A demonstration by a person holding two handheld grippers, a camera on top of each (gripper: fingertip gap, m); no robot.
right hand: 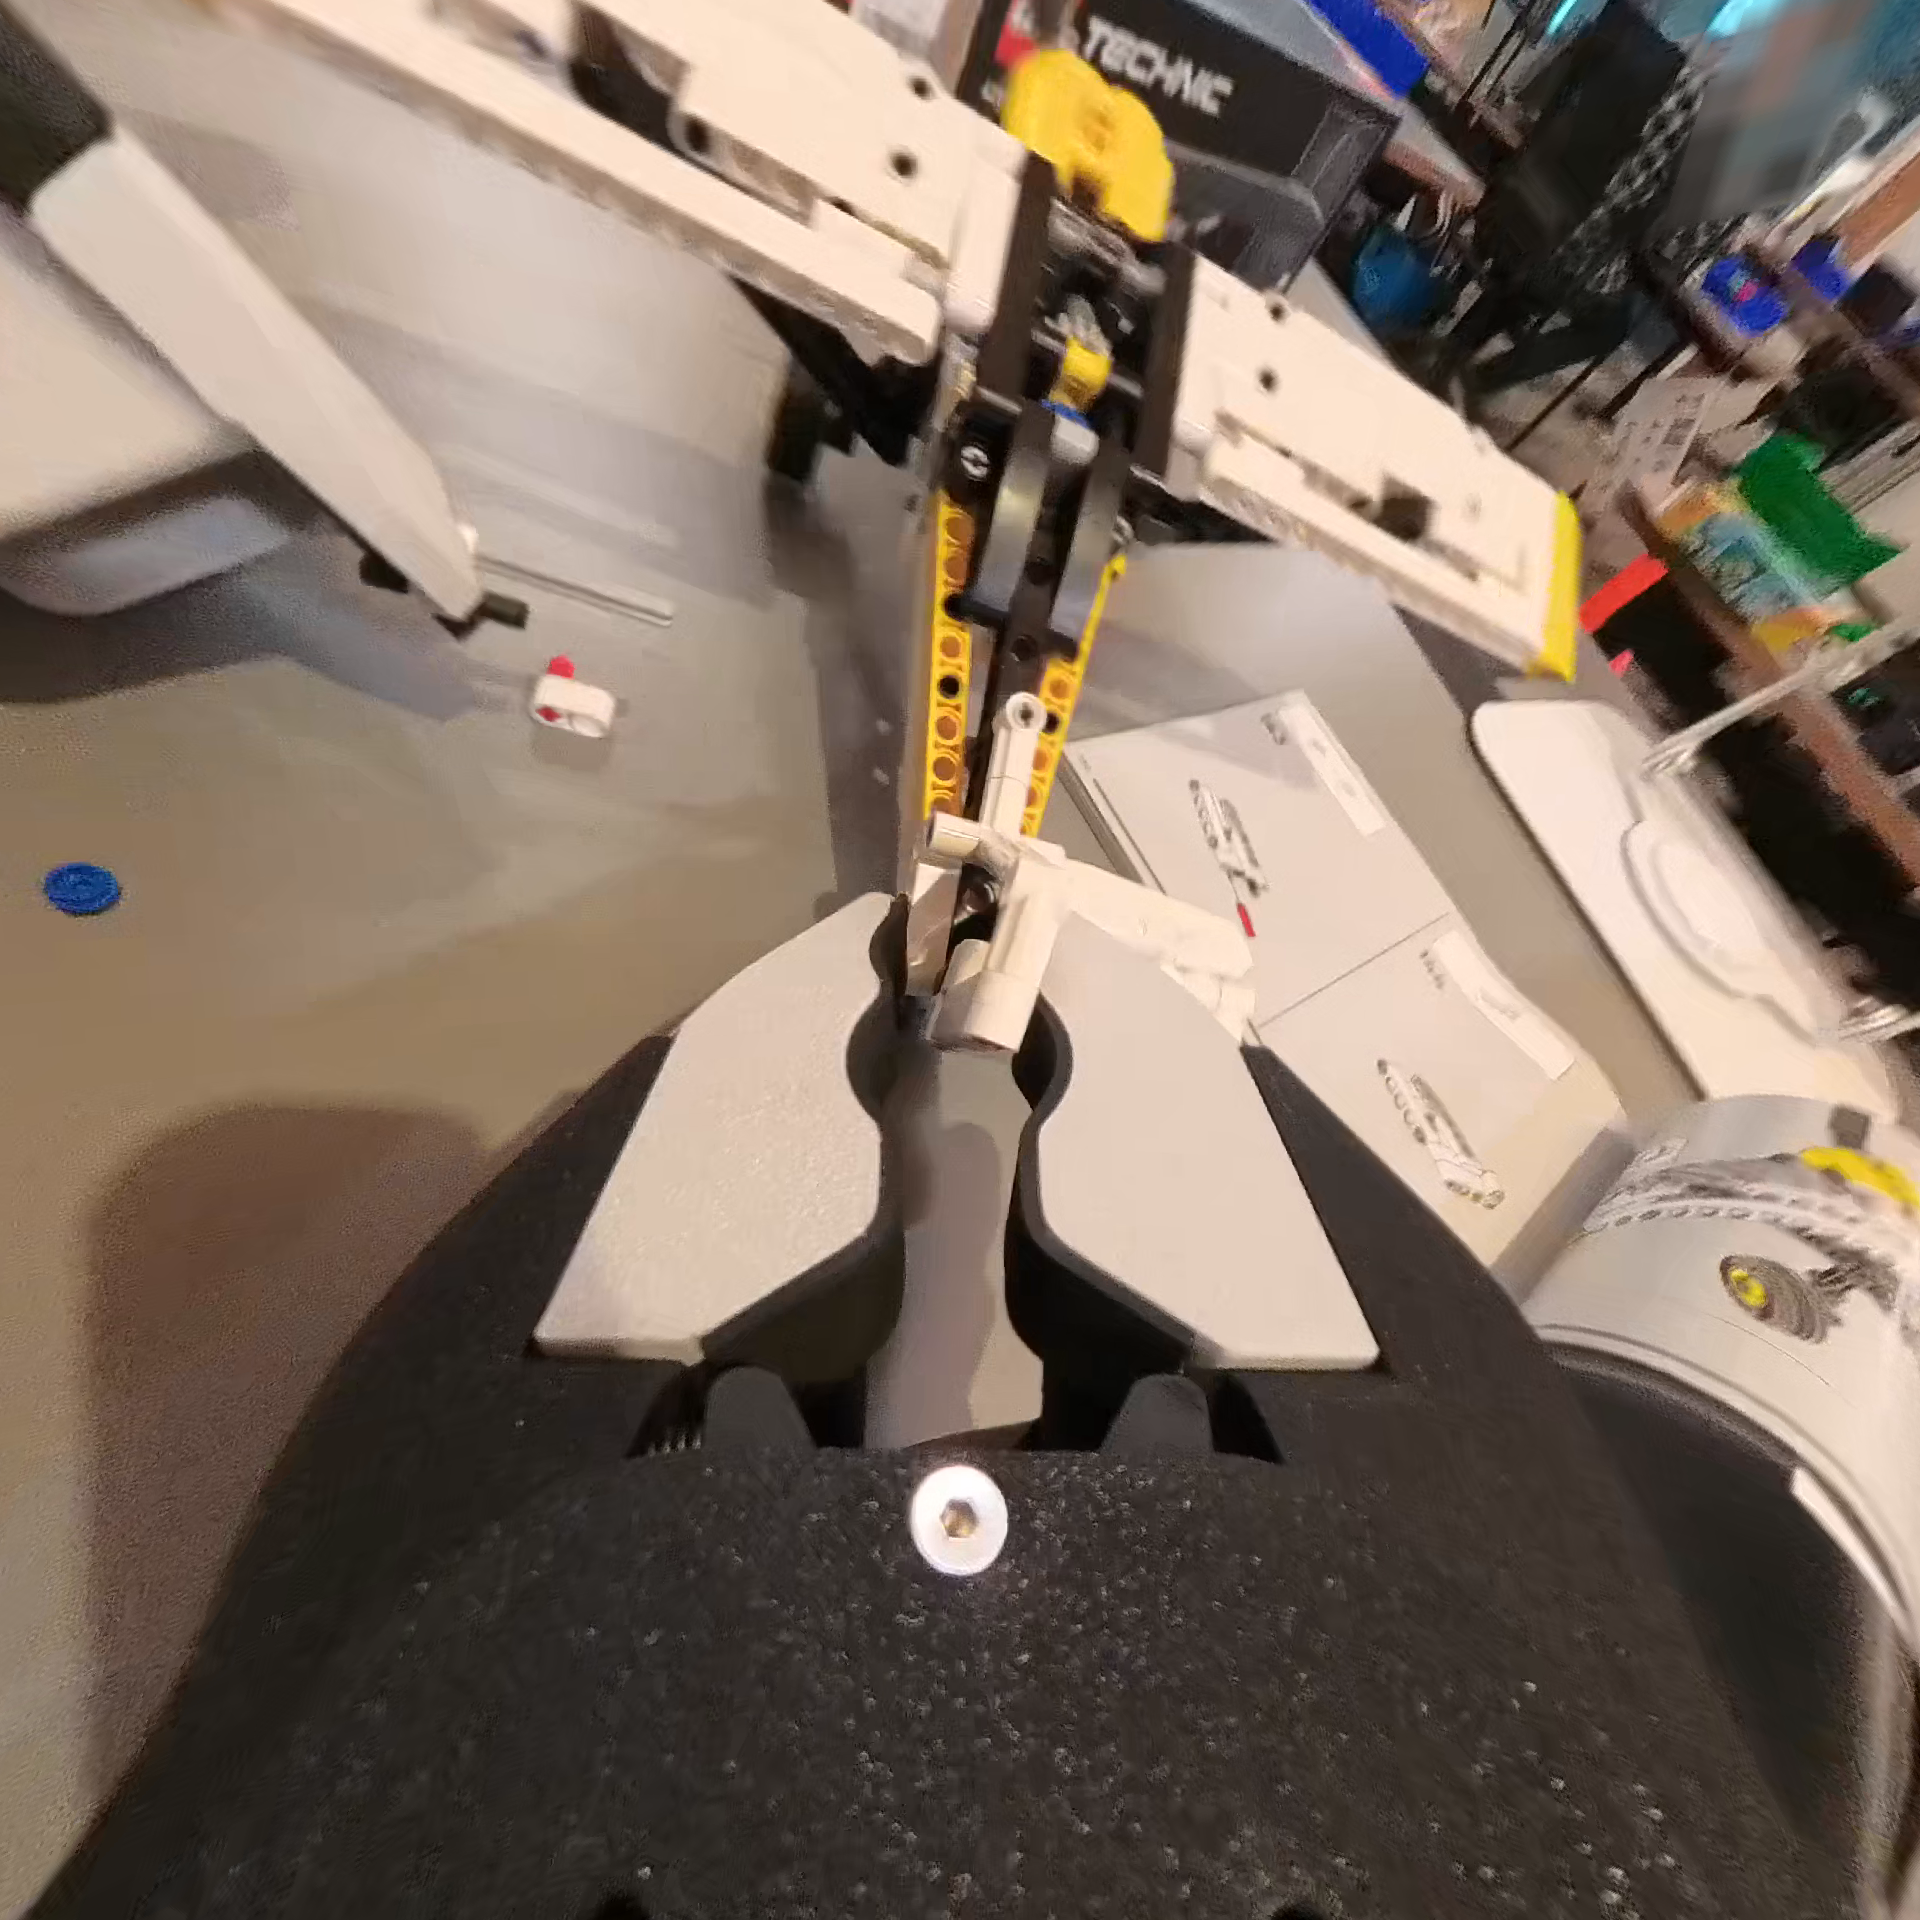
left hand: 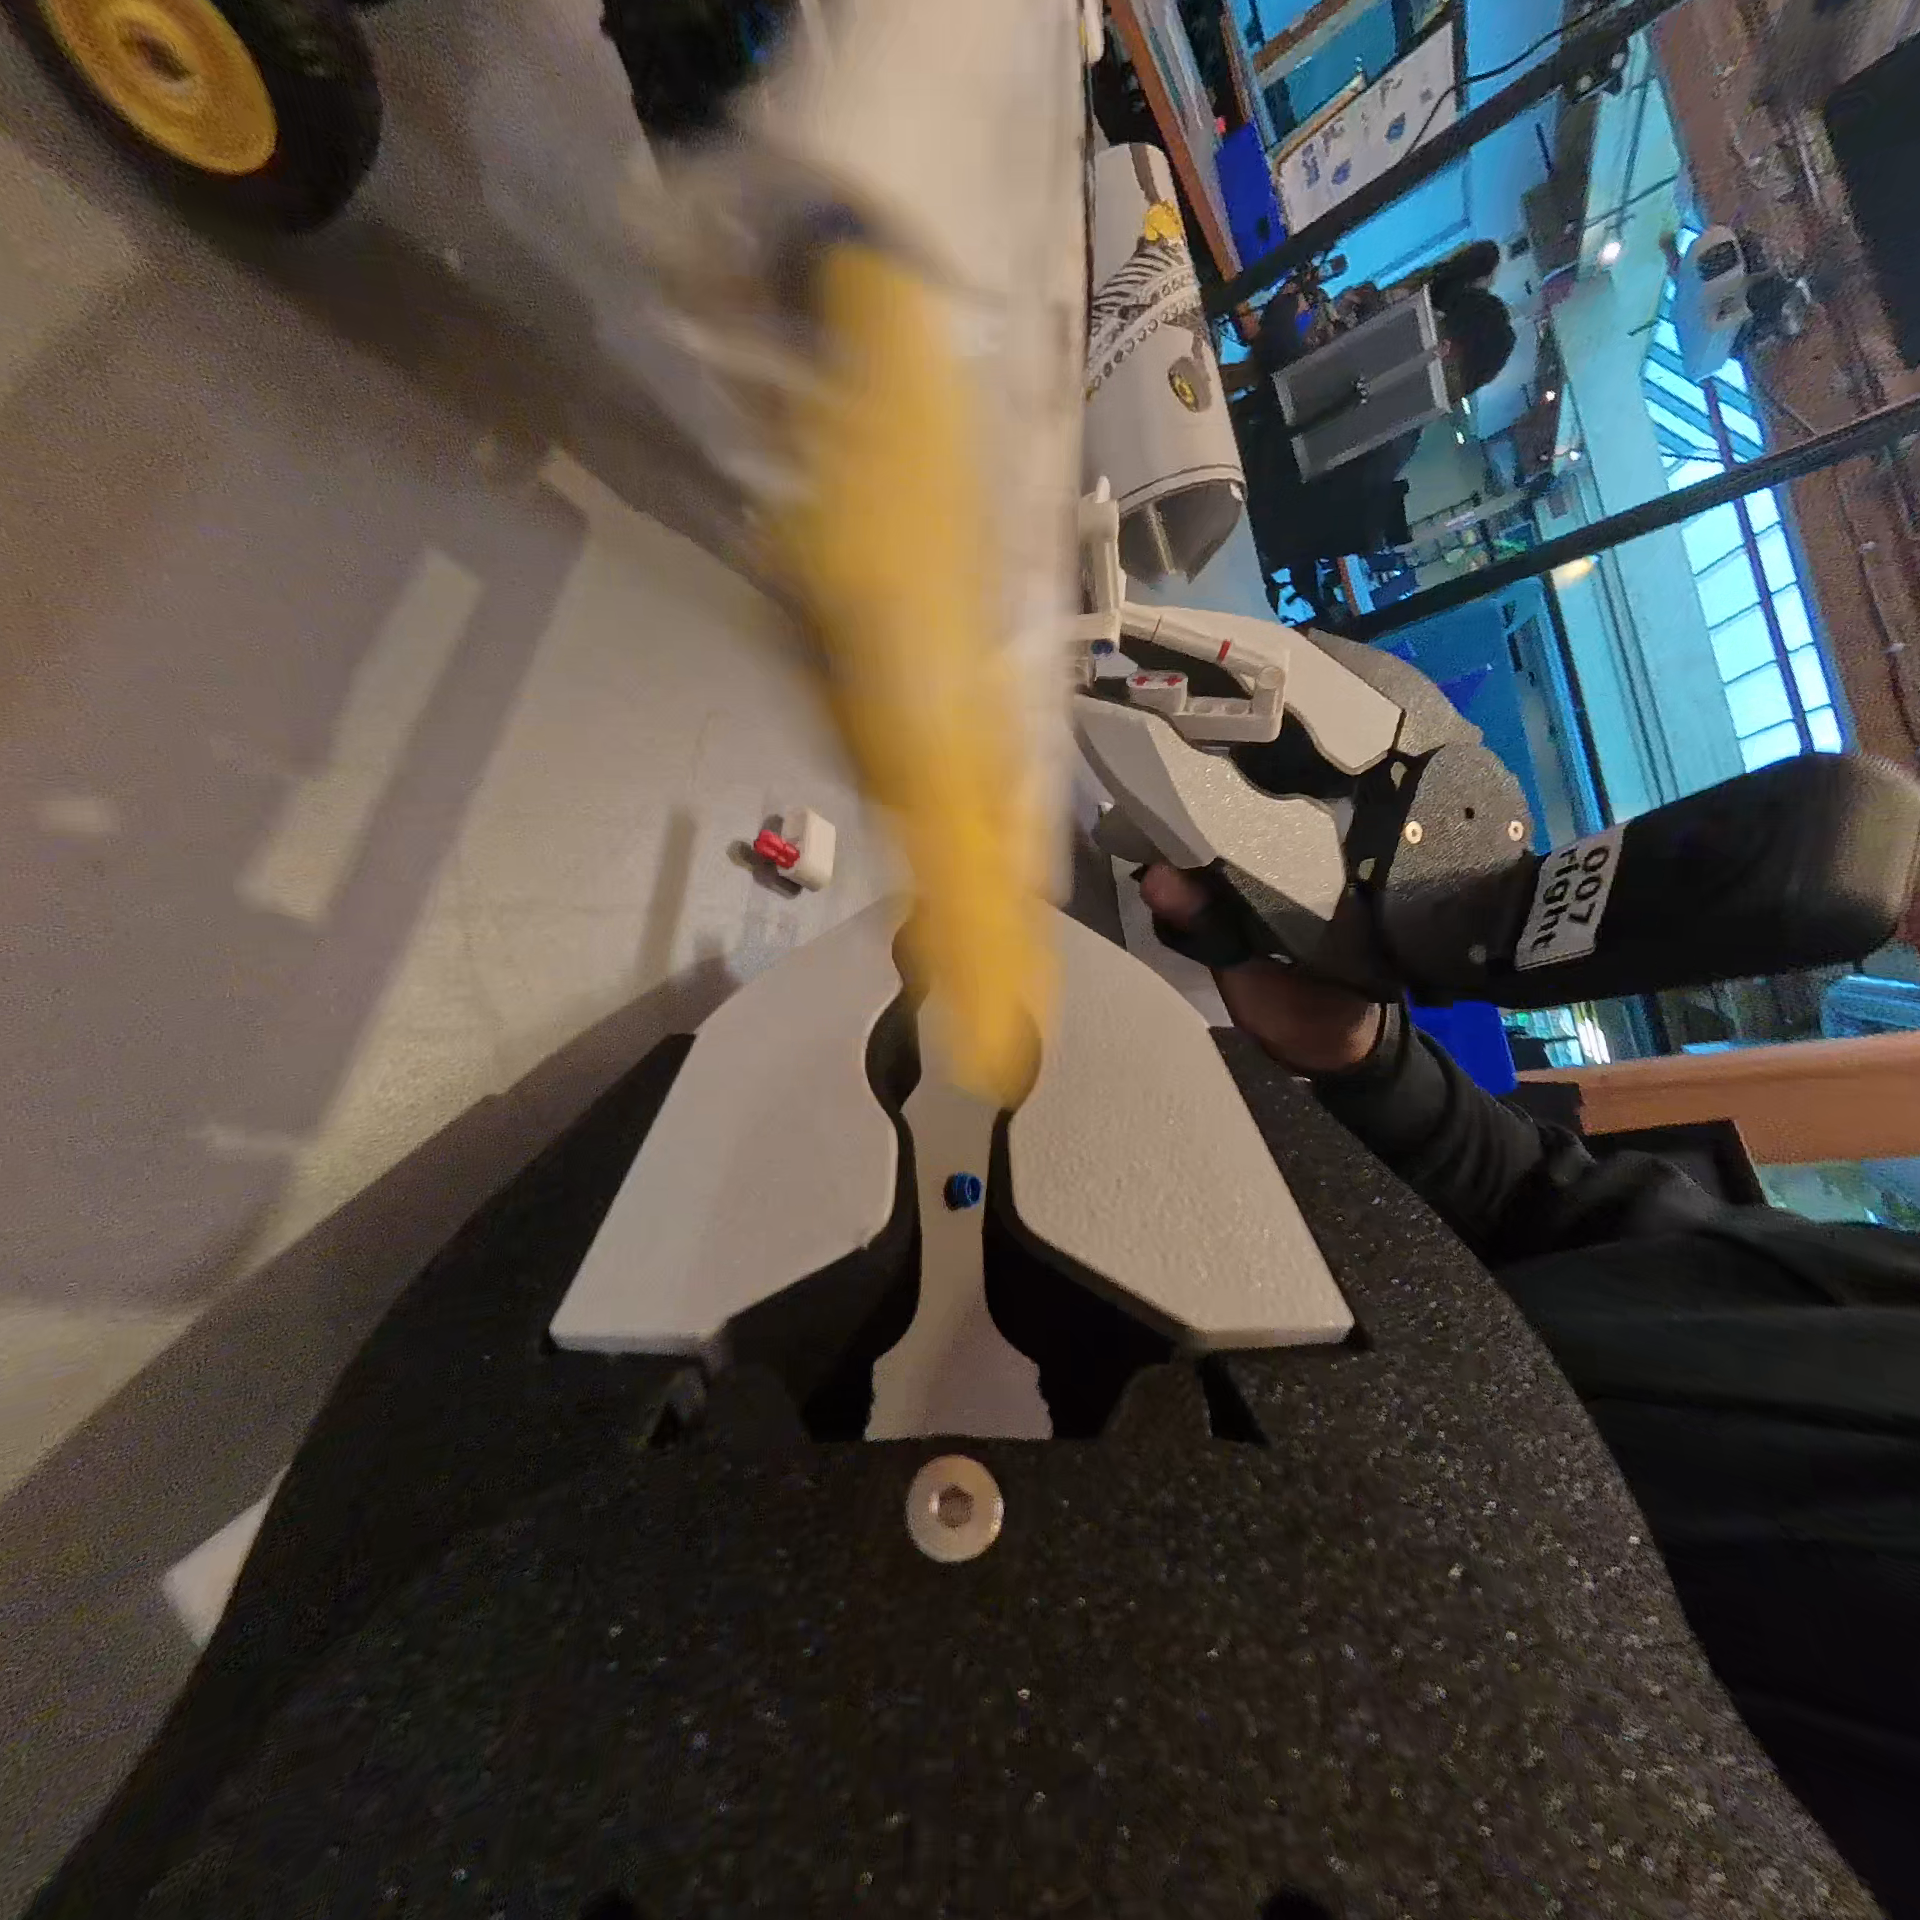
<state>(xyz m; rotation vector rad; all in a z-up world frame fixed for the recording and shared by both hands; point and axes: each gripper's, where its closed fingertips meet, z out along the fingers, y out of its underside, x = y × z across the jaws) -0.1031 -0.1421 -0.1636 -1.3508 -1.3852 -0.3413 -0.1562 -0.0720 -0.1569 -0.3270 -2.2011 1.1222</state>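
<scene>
White connector piece (right hand: 1003,935) sits pinched in right fingers; left fingers clamp a blurred yellow beam (left hand: 925,644).

I work in a hobby workshop: my grey counter (right hand: 312,987) carries an open instruction booklet (right hand: 1351,935), with cluttered shelves (right hand: 1766,312) and big windows (left hand: 1745,623) behind.

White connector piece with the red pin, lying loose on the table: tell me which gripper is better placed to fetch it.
Neither is free. Probably the left gripper: the connector lies just beside its fingertips.
</scene>
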